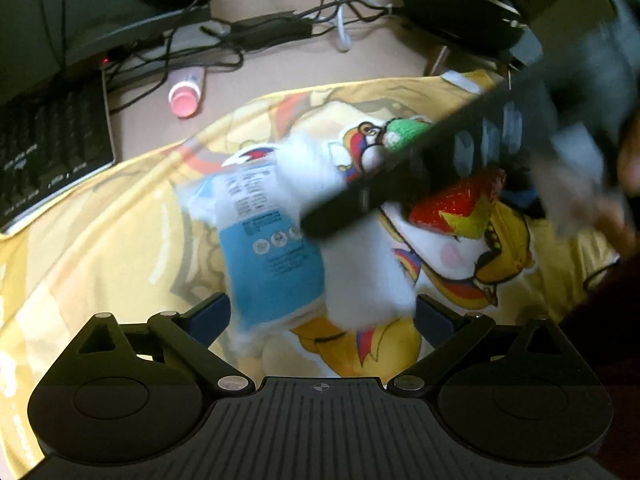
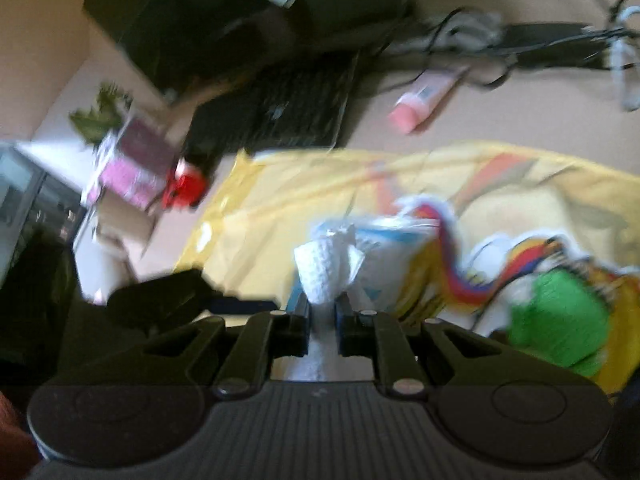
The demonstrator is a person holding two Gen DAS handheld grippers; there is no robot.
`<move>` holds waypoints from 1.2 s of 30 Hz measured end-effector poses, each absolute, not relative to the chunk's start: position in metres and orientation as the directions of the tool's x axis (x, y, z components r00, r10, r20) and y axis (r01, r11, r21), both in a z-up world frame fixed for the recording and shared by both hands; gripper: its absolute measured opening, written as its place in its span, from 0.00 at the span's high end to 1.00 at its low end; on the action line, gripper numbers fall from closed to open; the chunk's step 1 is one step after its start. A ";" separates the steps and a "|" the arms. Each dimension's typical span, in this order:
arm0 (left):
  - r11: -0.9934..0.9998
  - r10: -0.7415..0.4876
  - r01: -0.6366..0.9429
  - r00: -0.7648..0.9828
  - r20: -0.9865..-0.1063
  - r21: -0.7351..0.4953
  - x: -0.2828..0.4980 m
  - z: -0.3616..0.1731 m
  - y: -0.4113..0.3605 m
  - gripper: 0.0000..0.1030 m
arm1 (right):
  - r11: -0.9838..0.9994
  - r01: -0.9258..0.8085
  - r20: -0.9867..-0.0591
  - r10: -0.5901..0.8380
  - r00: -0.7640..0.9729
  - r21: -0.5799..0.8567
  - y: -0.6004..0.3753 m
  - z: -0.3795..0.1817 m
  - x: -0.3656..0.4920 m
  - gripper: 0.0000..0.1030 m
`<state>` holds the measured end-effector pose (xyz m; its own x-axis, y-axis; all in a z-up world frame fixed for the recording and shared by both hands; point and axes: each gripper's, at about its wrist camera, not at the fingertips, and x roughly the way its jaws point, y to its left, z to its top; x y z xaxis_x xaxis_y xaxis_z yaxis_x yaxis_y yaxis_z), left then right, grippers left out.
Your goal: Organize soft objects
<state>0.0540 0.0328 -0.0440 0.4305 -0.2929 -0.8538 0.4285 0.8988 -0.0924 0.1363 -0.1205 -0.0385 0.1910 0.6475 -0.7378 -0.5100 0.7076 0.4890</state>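
Note:
A yellow cartoon-print cloth (image 1: 120,248) covers the desk. On it a white fluffy pack with a blue label (image 1: 276,256) shows blurred, its lower end between the wide-spread fingers of my left gripper (image 1: 322,316), which is open. A red strawberry-shaped soft toy (image 1: 460,204) and a green soft ball (image 1: 404,128) lie further right. My right gripper (image 1: 316,224) crosses that view as a dark slanted bar over the pack. In its own view the right gripper (image 2: 323,308) is shut on a white wad (image 2: 324,276) above the same pack (image 2: 384,252), with the green ball (image 2: 560,320) at right.
A black keyboard (image 1: 52,148) sits at the cloth's left edge. Beyond the cloth lie a pink-capped tube (image 1: 186,98) and tangled cables (image 1: 260,32). Dark boxes (image 1: 460,4) stand at the back right. A pink box (image 2: 132,168) and a small red item (image 2: 188,188) sit left.

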 end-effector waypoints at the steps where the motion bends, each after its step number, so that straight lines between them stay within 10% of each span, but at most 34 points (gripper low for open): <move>1: 0.905 -0.280 0.418 0.434 -0.856 -0.084 0.054 -0.045 0.032 0.03 | 0.717 -0.519 -0.757 0.626 0.186 0.466 -0.115 -0.044 0.134 0.87; 15: 0.830 -0.405 0.550 0.487 -0.774 -0.089 0.052 -0.011 -0.022 0.02 | 0.820 -0.371 -0.694 0.569 0.441 0.436 -0.192 0.000 0.138 0.89; 23: 0.668 -0.393 0.728 0.520 -0.758 0.152 0.054 -0.043 -0.121 0.03 | 0.899 -0.201 -0.679 0.427 0.597 0.388 -0.268 0.009 0.131 0.89; 26: 0.650 -0.344 0.715 0.579 -0.739 0.257 0.051 -0.053 -0.127 0.31 | 0.900 -0.175 -0.677 0.418 0.606 0.400 -0.280 0.003 0.122 0.89; 31: 0.733 -0.399 0.675 0.532 -0.747 0.089 0.074 -0.042 -0.104 0.33 | 0.899 -0.137 -0.692 0.410 0.594 0.416 -0.286 -0.011 0.115 0.88; 36: 0.810 -0.564 0.482 0.484 -0.669 -0.334 0.093 -0.028 -0.046 0.33 | 0.883 -0.134 -0.682 0.437 0.587 0.451 -0.293 -0.010 0.113 0.88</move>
